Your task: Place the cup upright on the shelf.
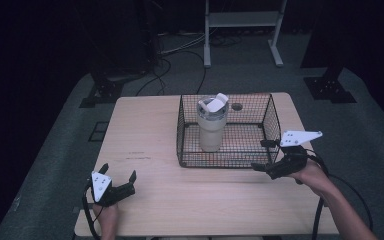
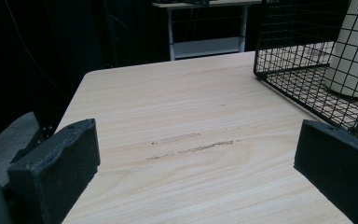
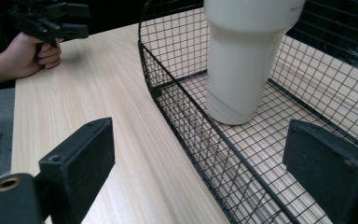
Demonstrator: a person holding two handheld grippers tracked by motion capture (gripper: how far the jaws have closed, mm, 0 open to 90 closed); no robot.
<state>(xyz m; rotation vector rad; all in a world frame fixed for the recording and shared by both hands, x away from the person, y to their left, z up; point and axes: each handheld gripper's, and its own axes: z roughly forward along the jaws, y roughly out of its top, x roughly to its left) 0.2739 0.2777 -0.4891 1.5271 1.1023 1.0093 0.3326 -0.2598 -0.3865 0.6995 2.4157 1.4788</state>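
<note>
A black wire basket (image 1: 228,161) stands on the far middle of the wooden table (image 1: 180,200). Upright inside it is a cream tumbler (image 1: 211,127) with a flip lid. My left gripper (image 1: 118,170) rests open near the table's front left corner, well away from the basket. In the left gripper view, bare tabletop lies between the jaws of the left gripper (image 2: 196,154), with the basket (image 2: 289,84) and tumbler (image 2: 354,51) off to the right. My right gripper (image 1: 260,155) is open at the basket's front right corner. In the right gripper view, the basket wall (image 3: 177,116) runs between the jaws of the right gripper (image 3: 200,158), and the tumbler (image 3: 242,60) is just ahead.
A round cable hole (image 1: 237,106) sits in the table behind the basket. Beyond the table are a white frame stand (image 1: 242,20), floor cables (image 1: 165,65) and black stand bases (image 1: 330,90). The other hand with the left gripper (image 3: 74,21) shows at the far left of the right gripper view.
</note>
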